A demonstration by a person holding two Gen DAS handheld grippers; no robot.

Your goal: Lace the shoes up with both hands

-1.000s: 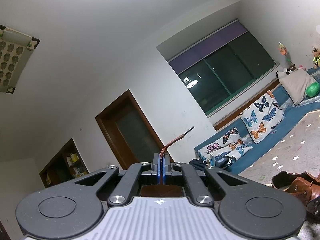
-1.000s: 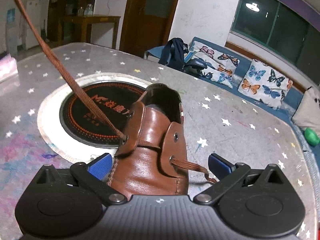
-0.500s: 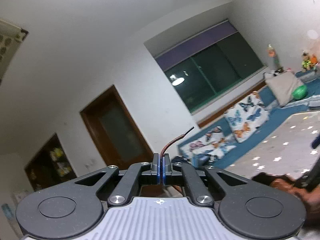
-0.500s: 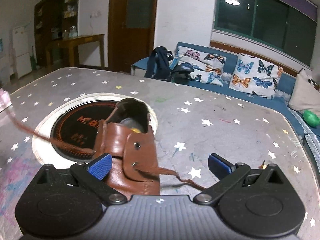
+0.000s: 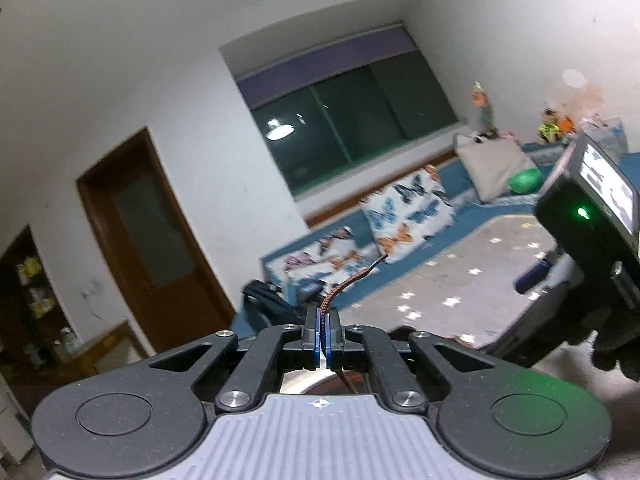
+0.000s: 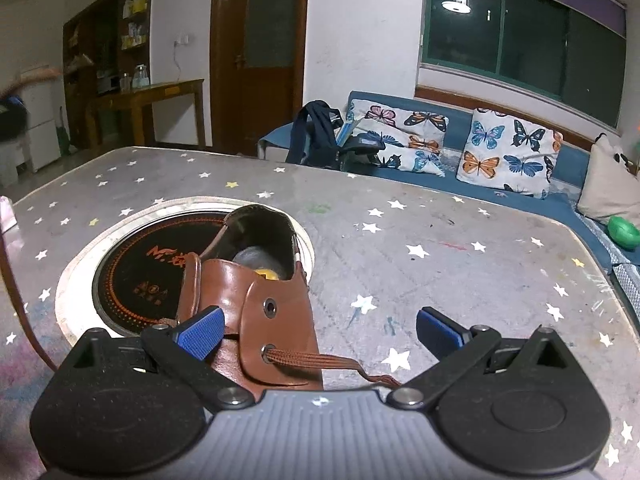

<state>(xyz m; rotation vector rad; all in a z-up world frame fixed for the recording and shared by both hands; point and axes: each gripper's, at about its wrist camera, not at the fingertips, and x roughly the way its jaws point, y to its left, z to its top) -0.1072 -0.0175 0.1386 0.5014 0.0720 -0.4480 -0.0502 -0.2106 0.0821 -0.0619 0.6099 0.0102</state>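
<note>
Dim indoor lamplight, lamp glare in the window [image 6: 520,36], motion-blurred left view, fisheye-bent edges

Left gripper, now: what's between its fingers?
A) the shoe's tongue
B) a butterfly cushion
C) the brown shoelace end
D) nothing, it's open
C: in the left wrist view the left gripper is shut on the brown shoelace, whose dark tip sticks out past the blue pads.

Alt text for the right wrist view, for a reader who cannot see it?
Open right gripper hovers over a brown leather shoe on a star-patterned table; a brown lace trails from its lower eyelet. Butterfly cushions line a blue bench behind.
</note>
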